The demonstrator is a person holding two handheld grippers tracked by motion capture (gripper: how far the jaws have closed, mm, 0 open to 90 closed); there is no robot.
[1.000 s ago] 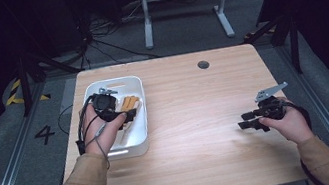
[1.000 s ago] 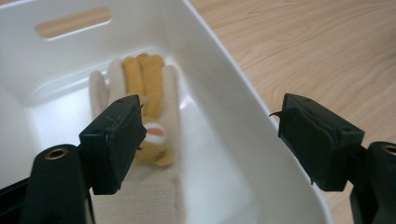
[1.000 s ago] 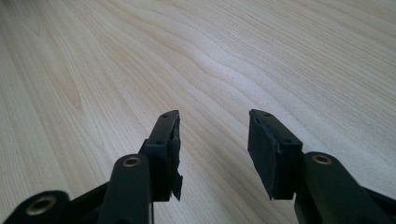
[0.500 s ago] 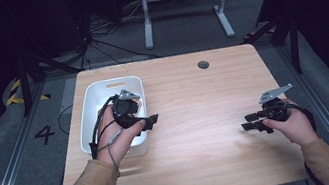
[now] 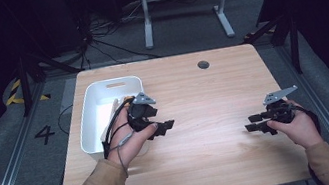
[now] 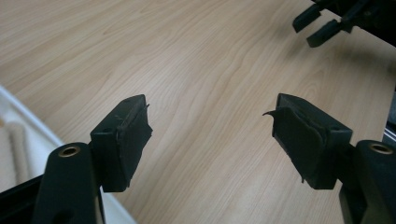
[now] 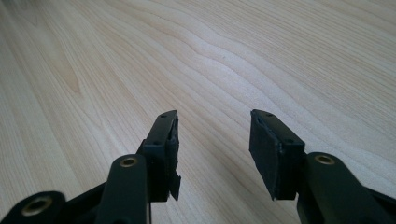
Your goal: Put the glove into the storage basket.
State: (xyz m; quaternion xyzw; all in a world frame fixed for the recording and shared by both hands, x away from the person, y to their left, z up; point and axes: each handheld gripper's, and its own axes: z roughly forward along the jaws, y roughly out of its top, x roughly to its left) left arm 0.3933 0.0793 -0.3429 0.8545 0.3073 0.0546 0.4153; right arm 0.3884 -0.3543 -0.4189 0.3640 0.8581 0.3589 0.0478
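The left gripper (image 5: 164, 126) was spread wide with nothing between its jaws, hovering over bare wooden table (image 5: 214, 99) at about eight o'clock, just beside the white bin (image 5: 89, 130). The right gripper (image 5: 255, 123) was also released and empty, at four o'clock. Each hand gripped its tool from below, jaws pointing toward the other. The bin held a pale stick-like item (image 5: 114, 103), too small to identify.

A white bin (image 5: 91, 127) sits on the wooden table (image 5: 217, 114).
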